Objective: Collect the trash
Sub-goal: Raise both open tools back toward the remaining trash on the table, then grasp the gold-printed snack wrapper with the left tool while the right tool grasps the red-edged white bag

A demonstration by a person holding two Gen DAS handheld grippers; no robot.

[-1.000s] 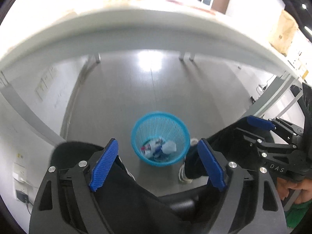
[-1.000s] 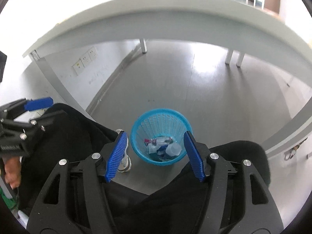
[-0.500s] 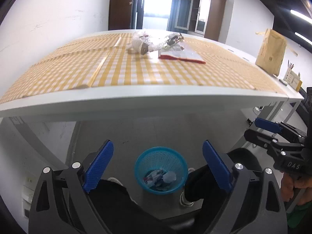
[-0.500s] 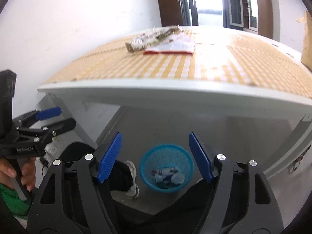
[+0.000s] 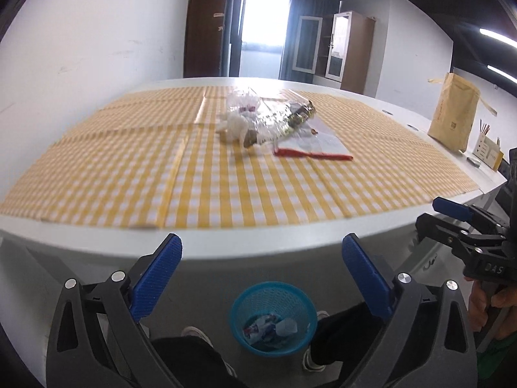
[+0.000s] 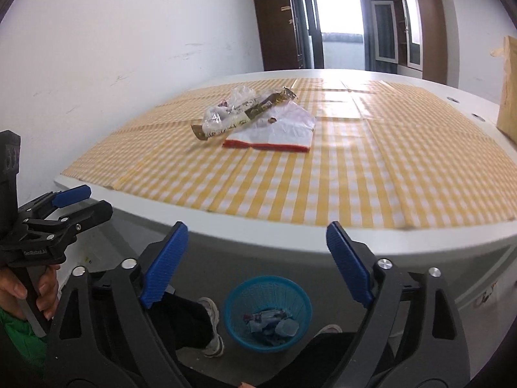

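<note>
Table edge [image 5: 258, 245] above bin [image 5: 273, 318]

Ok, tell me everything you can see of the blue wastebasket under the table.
The blue wastebasket is a small round bin of openwork mesh, plastic by its look, tapering toward the bottom. It stands upright on the grey floor just beyond the table's near edge, between the person's shoes. Its mouth is open, without a lid. Crumpled wrappers and a whitish piece lie in the bottom, well below the rim. Neither gripper touches it.
</note>
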